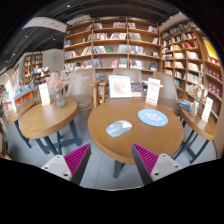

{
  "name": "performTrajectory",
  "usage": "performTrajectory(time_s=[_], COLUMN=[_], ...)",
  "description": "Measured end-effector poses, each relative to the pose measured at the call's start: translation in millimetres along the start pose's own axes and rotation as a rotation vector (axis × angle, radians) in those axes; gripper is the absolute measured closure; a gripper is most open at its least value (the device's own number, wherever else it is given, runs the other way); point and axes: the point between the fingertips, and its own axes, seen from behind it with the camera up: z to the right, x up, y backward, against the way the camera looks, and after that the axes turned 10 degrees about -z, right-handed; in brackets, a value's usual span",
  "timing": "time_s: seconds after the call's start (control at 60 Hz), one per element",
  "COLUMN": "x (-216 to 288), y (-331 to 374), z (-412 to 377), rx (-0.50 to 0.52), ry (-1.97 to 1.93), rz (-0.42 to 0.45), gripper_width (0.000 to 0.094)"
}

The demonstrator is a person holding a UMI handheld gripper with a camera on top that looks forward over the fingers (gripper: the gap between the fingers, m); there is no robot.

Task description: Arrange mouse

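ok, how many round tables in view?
2: one table just ahead of the open gripper, holding the mouse; another table to its left. Others may be hidden.

Tall wooden bookshelves (115, 45) filled with books line the rear and side walls. Round wooden tables (48, 118) stand on a pale floor (100, 165), with chairs (128, 88) drawn up at their far edges under even lighting.

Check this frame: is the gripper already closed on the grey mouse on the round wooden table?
No: the gripper is open, its fingers apart and short of the round wooden table, where the grey mouse lies untouched.
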Motion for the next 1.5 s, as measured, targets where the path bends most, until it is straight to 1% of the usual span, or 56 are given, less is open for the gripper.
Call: performTrajectory(time_s=[0.05,0.117,0.133,0.167,0.533,0.783,0.95,1.1,1.217,1.5], x=[-10,-3,-12,-6,0,9,25,35,45,74], y=[-3,-9,-12,-14,-82,-136,-164,-193,-205,-246], z=[1,-1,0,-1,9,18,20,19,19,11], rx=[-0.003,-0.003,-0.005,-0.008,-0.031,-0.051,-0.065,-0.056,-0.072,-0.046], ry=[0.005,0.016,0.02,0.02,0.014,-0.002,-0.008,-0.028,-0.031,-0.02], rz=[0.001,-0.002,-0.001,-0.004,-0.018,-0.051,-0.058,-0.093,-0.107,-0.145], gripper_width=[0.0081,0.0084,0.0083,0.0082,0.0082,0.0084,0.0083,0.0087,0.0086,0.0088])
